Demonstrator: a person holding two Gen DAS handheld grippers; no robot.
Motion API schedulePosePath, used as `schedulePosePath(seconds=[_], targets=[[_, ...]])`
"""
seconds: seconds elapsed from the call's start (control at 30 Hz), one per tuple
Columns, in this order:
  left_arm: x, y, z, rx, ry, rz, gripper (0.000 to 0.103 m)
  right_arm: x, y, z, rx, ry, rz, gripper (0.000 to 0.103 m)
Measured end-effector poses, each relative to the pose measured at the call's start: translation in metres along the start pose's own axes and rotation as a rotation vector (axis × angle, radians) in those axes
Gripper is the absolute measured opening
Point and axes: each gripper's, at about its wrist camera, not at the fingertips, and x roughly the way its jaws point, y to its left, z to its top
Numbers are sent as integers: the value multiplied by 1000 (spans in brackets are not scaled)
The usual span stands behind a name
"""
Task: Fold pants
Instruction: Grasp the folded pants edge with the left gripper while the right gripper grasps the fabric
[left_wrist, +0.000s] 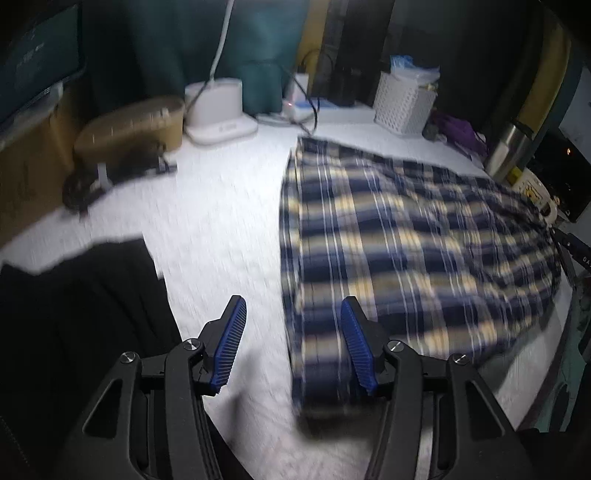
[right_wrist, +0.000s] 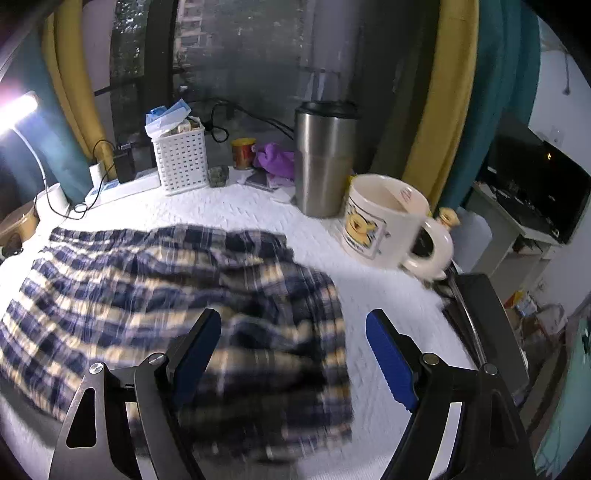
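Both the left gripper (left_wrist: 293, 345) and right gripper (right_wrist: 293, 356) hover with fingers spread, holding nothing, over the plaid pants (right_wrist: 177, 295) mid-table, so dragging their right edge could knock over the mug (right_wrist: 384, 221) sitting close by.

I see the pants (left_wrist: 406, 236) in dark blue, cream and white checks. They lie on my white worktop (left_wrist: 221, 221). My left tongs (left_wrist: 291, 347) and right tongs (right_wrist: 293, 354) are black with bright blue pads. The mug (right_wrist: 384, 221) is cream with a yellow picture, the tall cup (right_wrist: 325, 158) is silver, the basket (right_wrist: 181, 158) is white, and the curtains (right_wrist: 461, 92) are yellow and teal
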Motion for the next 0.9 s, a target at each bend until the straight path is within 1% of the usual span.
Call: schedulePosePath(seconds=[0.13,0.23,0.3,0.4,0.53,0.57,0.67,0.73,0.77,0.8,0.83,0.87,0.9], targets=[[1,-3,-22,-18,26,-14,53,-4,-13,-19,32,26,0,82],[5,-3,-32,-44,50,-20,53,-2,-24,-31,73,50,12,82],[2,-5,-35,-49,39,-11,53,0,-29,-38,94,63,20,82],[1,-9,-35,-60,56,-6,53,5,-35,-48,133,84,48,82],[-1,-17,-38,-49,58,-46,53,12,-40,-56,195,101,105,82],[-1,-21,-40,-34,58,-42,53,14,-42,-57,223,104,134,82],[0,-30,-44,13,44,6,53,21,-41,-59,263,113,195,82],[0,-34,-45,30,31,29,51,23,-37,-59,274,106,209,82],[0,-35,-45,34,25,31,40,23,-35,-59,274,97,206,82],[0,-37,-46,38,22,36,24,24,-34,-59,276,90,205,82],[0,-39,-46,44,19,40,19,24,-32,-58,276,83,205,82],[-1,-41,-46,53,18,33,11,25,-28,-58,265,79,200,76],[-2,-43,-46,61,16,30,8,25,-26,-56,250,81,187,48]])
